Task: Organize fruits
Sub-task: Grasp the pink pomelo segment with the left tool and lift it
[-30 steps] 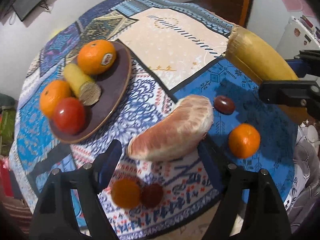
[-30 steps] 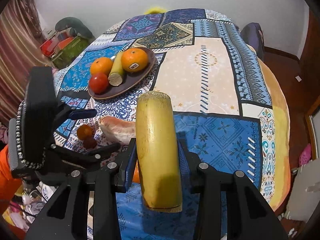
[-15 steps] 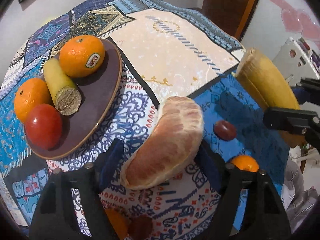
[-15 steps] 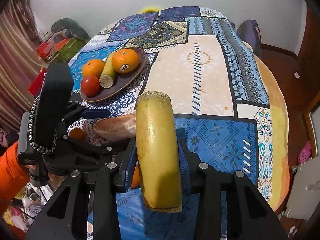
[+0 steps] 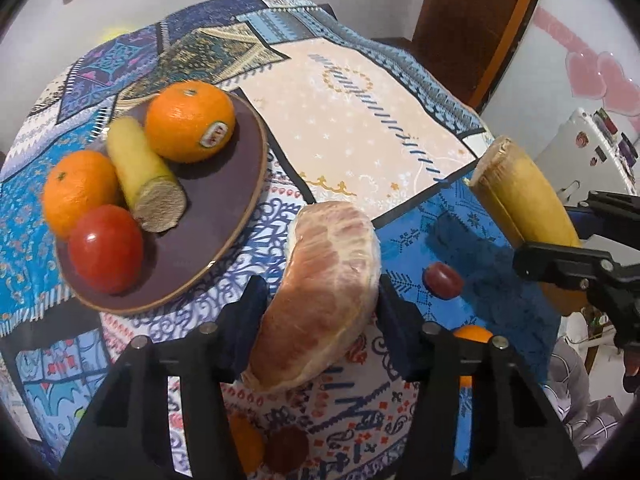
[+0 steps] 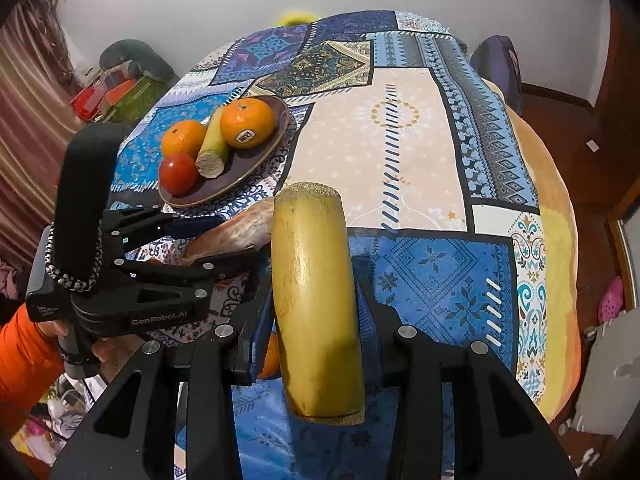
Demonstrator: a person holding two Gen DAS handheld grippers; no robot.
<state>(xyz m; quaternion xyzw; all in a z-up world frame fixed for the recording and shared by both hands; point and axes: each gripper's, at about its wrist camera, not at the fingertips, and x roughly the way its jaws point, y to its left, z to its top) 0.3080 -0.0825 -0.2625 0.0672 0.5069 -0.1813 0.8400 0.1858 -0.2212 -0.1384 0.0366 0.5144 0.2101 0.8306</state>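
Note:
A peeled pink pomelo segment (image 5: 324,300) lies between the fingers of my left gripper (image 5: 320,292), whose jaws are closing, with both pads touching its sides. The right wrist view shows this left gripper (image 6: 232,240) from the side with the pomelo segment (image 6: 232,228) in it. My right gripper (image 6: 316,292) is shut on a long yellow cane piece (image 6: 316,300), held above the cloth. The cane piece (image 5: 520,196) and the right gripper (image 5: 560,232) also show at the right of the left wrist view. A brown plate (image 5: 224,216) holds two oranges, a red fruit and a shorter cane piece.
On the patterned tablecloth (image 5: 360,120) lie a dark red fruit (image 5: 442,280) and a small orange (image 5: 472,334), with another small orange (image 5: 246,444) and a dark fruit (image 5: 286,444) under my left gripper. A hand in an orange sleeve (image 6: 24,352) holds the left gripper.
My left gripper's jaws have narrowed onto the pomelo segment and the wrist has rolled, so the segment now lies lengthwise between the fingers. The right gripper and its cane piece have not moved.

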